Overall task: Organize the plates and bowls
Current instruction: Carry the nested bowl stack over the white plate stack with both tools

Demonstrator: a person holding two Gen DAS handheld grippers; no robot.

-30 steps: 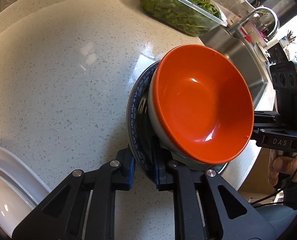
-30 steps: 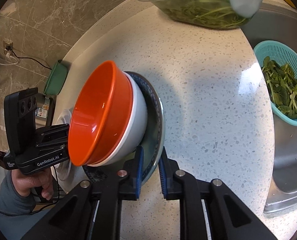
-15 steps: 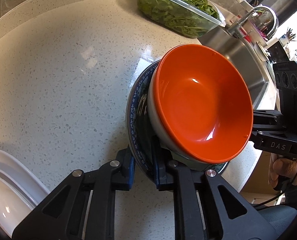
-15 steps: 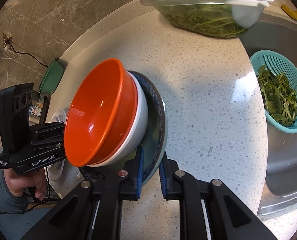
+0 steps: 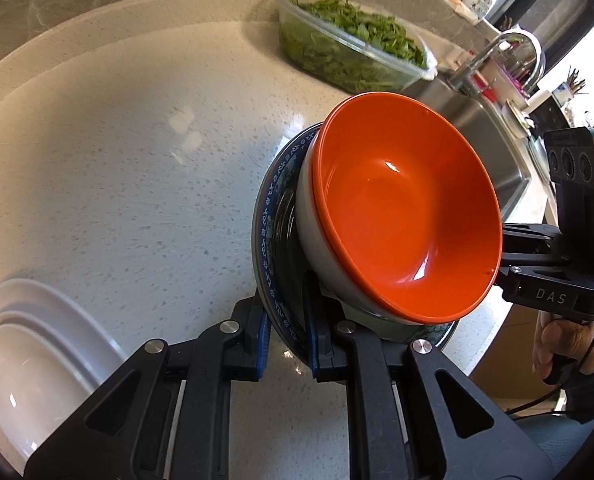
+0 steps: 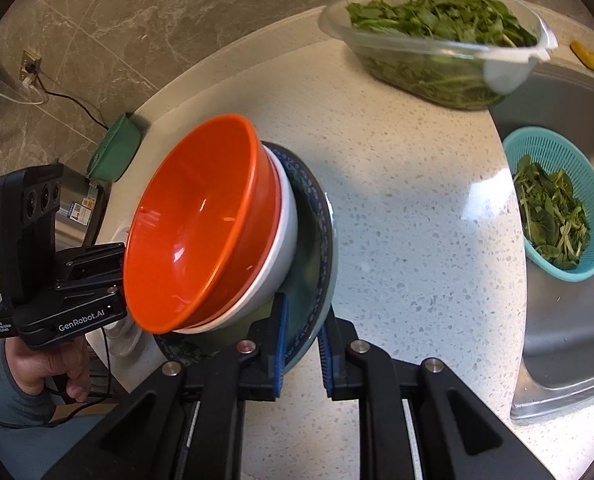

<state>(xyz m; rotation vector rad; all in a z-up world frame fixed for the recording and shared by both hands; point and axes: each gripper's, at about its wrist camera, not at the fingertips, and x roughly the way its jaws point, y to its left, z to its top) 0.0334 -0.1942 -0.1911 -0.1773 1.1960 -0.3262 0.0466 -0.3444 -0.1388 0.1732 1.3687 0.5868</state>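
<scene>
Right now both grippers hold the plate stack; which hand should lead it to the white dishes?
Left, probably. The left gripper grips the blue-patterned plate beside the white dishes; the right wrist view faces the sink side.

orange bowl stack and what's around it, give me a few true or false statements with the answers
1. The glossy orange bowl sits nested in a white bowl. True.
2. The blue-patterned plate lies flat on the counter. False: both grippers hold it tilted, off the speckled white countertop.
3. The left gripper and the right gripper each clamp the plate's rim. True.
4. The clear plastic tub is empty. False: it is full of green leaves.
5. The teal colander sits in the steel sink. True.
</scene>
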